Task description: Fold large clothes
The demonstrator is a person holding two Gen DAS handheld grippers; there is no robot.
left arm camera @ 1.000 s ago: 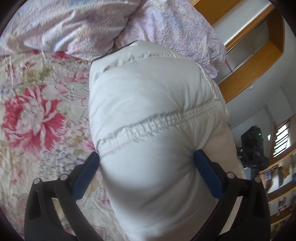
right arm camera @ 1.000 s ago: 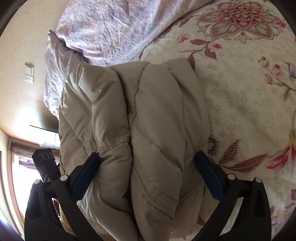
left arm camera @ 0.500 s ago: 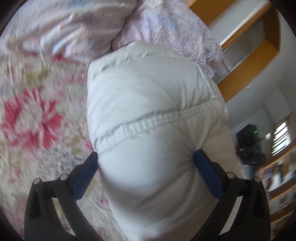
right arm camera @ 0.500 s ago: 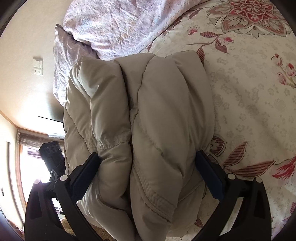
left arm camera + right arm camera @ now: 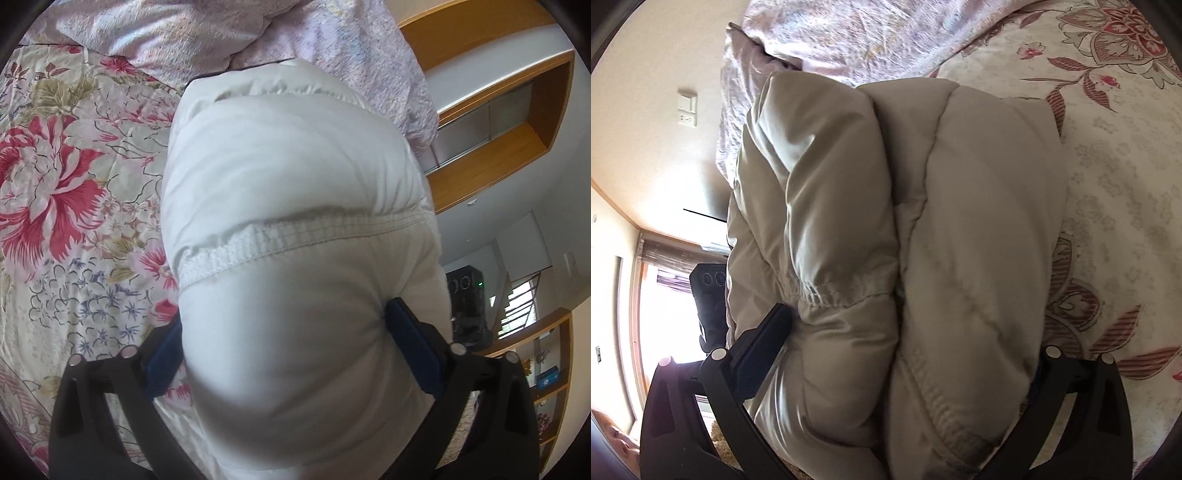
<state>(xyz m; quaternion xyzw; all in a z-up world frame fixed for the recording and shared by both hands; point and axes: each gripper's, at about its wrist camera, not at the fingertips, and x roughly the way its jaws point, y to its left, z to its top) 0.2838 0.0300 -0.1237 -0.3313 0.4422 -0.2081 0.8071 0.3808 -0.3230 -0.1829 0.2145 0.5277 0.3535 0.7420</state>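
Surface: bed under a floral quilt [image 5: 74, 206], cream ground with red and pink blooms; the same quilt [image 5: 1126, 184] fills the right of the right wrist view. Lilac duvet [image 5: 229, 33] bunched at the far end, also seen as [image 5: 857, 40].

Room: wooden shelving [image 5: 498, 122] and a lower bookshelf [image 5: 550, 373] off the bed's edge; dark device [image 5: 467, 306] with a green light; bright window [image 5: 661, 314]; wall switch [image 5: 687, 109].

Item: padded jacket [image 5: 295, 229], folded into a thick bundle [image 5: 905, 221]. Location: on the quilt, far end beside the duvet; contact with the duvet cannot be told. Long axis runs away from both cameras, toward the duvet.

Appearance: off-white in the left view, beige-grey in shade in the right. Puffy quilted panels; gathered stitched band across the width; two stacked lobes with a deep crease between them in the right view.

Left gripper [image 5: 291, 347]: jaws wide, blue pads pressed into the bundle's two sides.

Right gripper [image 5: 905, 369]: jaws wide, clamped across the bundle; right pad mostly hidden by fabric.
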